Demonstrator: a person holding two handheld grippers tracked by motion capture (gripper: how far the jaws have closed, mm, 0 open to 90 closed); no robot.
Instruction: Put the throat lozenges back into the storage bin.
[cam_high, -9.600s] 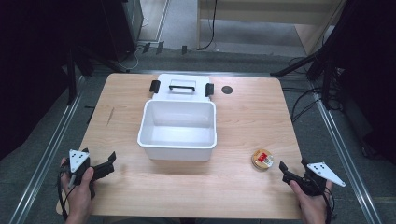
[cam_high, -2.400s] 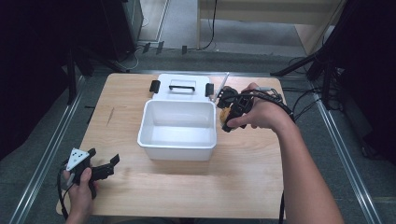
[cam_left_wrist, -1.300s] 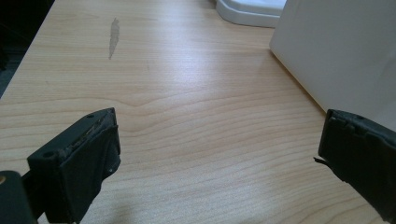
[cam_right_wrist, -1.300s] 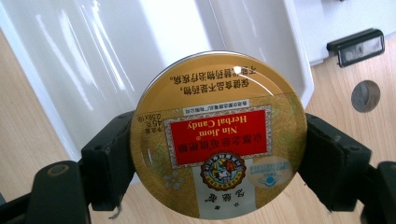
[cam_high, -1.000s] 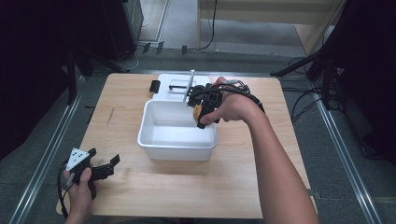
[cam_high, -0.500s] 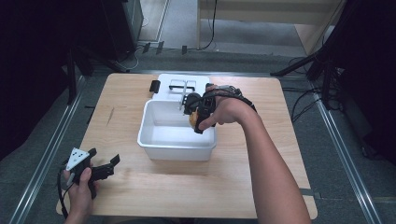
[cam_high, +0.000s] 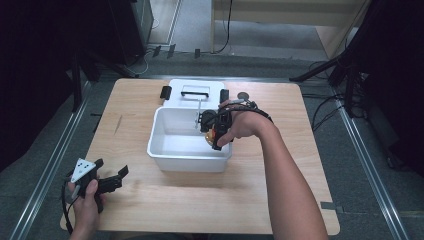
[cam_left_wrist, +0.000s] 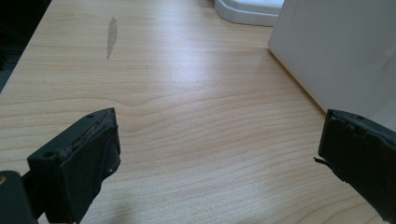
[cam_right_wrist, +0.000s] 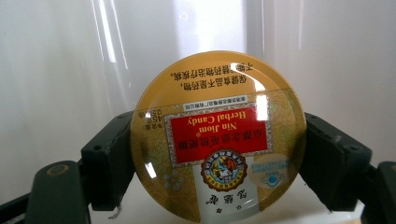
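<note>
Candy tin (cam_right_wrist: 218, 135) clamped in right tongs (cam_high: 212, 135) inside white bin (cam_high: 165, 150); left tongs (cam_high: 114, 179) spread apart.

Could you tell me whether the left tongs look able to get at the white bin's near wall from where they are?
Probably yes. The left tongs stand open over bare wood near the table's front left corner, and nothing lies between them and the white bin, whose wall shows close ahead in the left gripper view.

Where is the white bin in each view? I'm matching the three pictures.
High view: the white bin sits mid-table, the right gripper holding the candy tin inside it.
Left gripper view: its outer wall at upper right.
Right gripper view: its inner wall behind the tin.
Shared landmark: the bin.
</note>
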